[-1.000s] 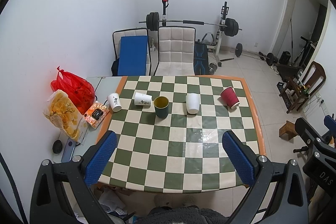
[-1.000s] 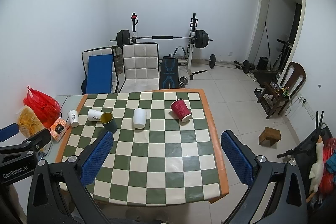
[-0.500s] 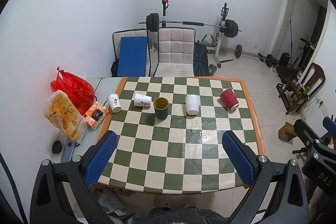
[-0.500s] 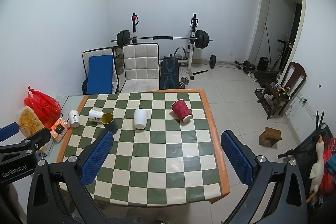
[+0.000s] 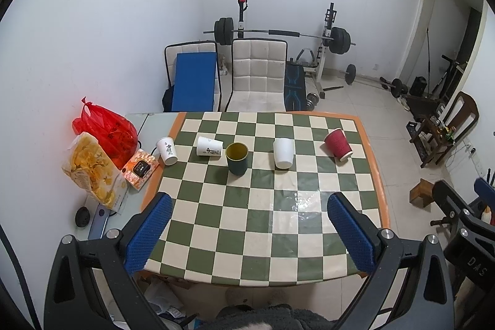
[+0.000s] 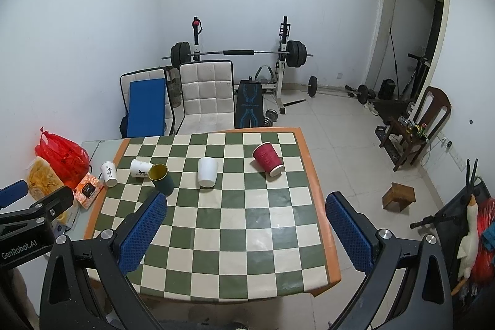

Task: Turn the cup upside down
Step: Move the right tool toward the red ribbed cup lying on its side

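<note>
At frame centre on our bench (image 5: 278, 225), the green cup (image 5: 237, 158) stands upright, mouth up, nothing visible inside. Left tongs (image 5: 247, 232) and right tongs (image 6: 244, 232) gape wide, holding nothing.

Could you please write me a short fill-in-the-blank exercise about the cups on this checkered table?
1. The only cup standing mouth-up is the ____ one.
2. The red cup sits nearest the table's ____ edge.
3. The left gripper and right gripper both have their jaws ____.
4. The plain white cup stands with its mouth facing ____.

Missing words: green; right; open; down
</note>
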A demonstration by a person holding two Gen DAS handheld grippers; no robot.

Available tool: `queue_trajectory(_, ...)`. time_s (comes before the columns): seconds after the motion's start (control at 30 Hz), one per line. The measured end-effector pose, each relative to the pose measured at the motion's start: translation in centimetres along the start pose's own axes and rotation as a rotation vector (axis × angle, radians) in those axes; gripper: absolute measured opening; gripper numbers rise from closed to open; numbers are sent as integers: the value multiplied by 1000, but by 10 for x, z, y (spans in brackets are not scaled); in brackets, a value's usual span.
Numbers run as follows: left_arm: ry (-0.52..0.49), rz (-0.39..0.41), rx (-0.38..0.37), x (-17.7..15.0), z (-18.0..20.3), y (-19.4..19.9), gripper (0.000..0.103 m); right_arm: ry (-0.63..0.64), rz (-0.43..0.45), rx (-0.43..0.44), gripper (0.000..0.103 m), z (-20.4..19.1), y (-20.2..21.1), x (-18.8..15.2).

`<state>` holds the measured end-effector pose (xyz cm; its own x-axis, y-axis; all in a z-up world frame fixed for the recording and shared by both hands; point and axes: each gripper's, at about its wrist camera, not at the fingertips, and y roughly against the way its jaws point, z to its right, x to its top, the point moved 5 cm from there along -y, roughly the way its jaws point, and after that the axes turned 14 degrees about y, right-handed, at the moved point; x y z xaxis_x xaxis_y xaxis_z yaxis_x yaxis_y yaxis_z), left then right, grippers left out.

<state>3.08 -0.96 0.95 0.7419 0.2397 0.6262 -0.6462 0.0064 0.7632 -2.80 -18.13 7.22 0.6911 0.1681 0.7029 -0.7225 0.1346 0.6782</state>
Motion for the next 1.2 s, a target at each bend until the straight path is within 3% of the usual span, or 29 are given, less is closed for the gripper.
queue_trajectory(0.17, -31, -38, 14, -1, 3, -35, 103, -43, -56, -19, 103, -6, -18, 0)
queue_trajectory(0.2, -36, -41, 9, -3, -1, -47, 103, -52, -69, -23, 103, -5, -28, -17)
queue_trajectory(0.33, -81, -68, 24, -8, -1, -93, 103, -84, -154, -62, 103, -7, -70, -33)
queue_trajectory(0.57, -137, -194, 12, -24, 17, -165, 103, -152, -272, -112, 103, 14, -145, -72)
queue_trajectory(0.9, -214, -338, 66, -43, 73, -264, 103, -215, -407, -83, 103, 60, -270, -115)
queue_trajectory(1.2, -214, -453, 111, -35, 148, -357, 103, -222, -544, -30, 103, 102, -383, -135)
